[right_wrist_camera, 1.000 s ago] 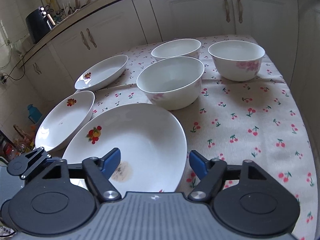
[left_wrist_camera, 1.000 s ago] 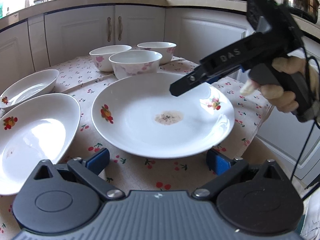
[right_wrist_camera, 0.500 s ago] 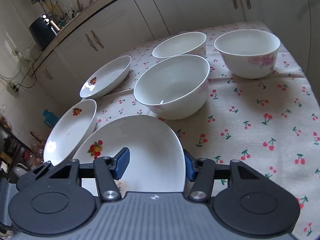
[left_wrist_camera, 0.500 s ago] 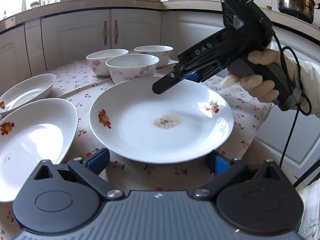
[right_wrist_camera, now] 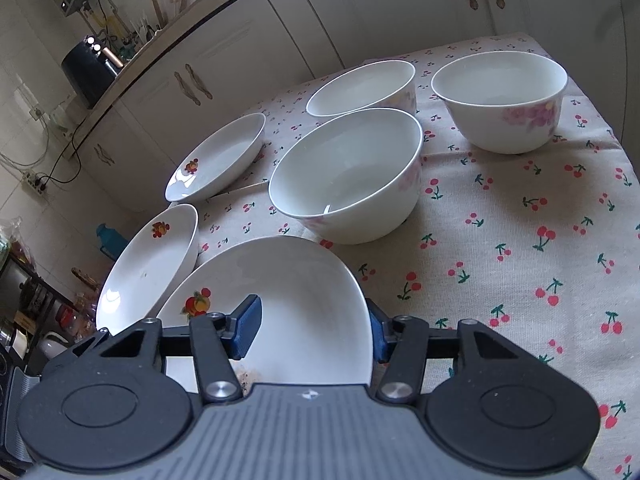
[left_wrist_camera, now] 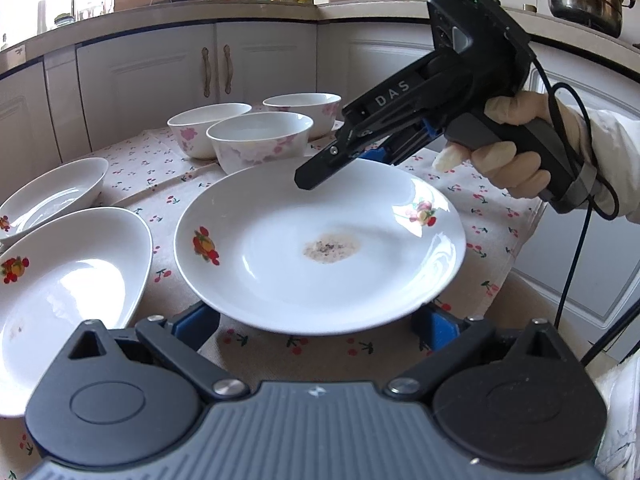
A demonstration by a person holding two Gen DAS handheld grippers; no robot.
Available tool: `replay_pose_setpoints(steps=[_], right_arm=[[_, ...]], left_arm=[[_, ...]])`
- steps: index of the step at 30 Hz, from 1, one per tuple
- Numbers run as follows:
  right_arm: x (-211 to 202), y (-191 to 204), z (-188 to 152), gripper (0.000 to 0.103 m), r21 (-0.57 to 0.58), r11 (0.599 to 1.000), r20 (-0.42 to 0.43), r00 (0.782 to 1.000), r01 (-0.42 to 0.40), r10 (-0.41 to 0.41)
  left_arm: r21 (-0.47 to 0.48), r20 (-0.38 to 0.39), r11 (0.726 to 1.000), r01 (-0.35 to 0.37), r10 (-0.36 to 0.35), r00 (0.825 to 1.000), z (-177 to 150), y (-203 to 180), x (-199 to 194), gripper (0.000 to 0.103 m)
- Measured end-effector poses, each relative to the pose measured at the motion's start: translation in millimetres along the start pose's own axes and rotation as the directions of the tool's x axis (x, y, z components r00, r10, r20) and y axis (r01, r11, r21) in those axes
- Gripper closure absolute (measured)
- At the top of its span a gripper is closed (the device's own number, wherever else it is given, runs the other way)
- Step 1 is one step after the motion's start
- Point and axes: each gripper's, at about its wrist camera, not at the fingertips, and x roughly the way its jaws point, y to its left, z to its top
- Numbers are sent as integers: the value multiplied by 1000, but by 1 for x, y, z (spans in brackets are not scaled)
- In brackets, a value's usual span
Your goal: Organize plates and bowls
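Note:
A large white plate with a fruit print and a brown smear in its middle lies on the cherry-print tablecloth. My right gripper comes in from the right, held by a gloved hand. In the right wrist view the large plate has its rim between the blue pads, one pad on the inner slope and one against the outer edge. The right gripper is shut on that rim. My left gripper stands open, its pads wide apart below the plate's near rim.
Three pink-flowered bowls stand in a cluster behind the plate, the nearest bowl close to my right gripper. Two more fruit-print plates lie to the left. The table's edge drops off at the right, with white cabinets beyond.
My right gripper slid forward over the large plate's rim and its jaws narrowed onto it. The left gripper and the other dishes stayed put.

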Motion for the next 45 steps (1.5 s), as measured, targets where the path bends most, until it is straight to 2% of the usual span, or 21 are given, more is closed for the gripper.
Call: replay_pose_setpoints(steps=[9, 25, 35, 45], right_arm=[[-4, 5, -1, 44, -7, 1000, -3, 1000, 11, -11], [2, 2, 5, 43, -37, 999, -42, 999, 5, -7], [2, 7, 7, 43, -97, 995, -85, 996, 14, -23], [-6, 17, 10, 43, -97, 995, -76, 997, 20, -28]], left_arm=[[-6, -1, 1000, 5, -5, 1000, 3, 3, -4, 2], [8, 2, 998, 55, -55, 998, 2, 8, -1, 2], [27, -1, 998, 55, -55, 998, 2, 8, -1, 2], [25, 8, 998, 56, -56, 998, 8, 9, -13, 2]])
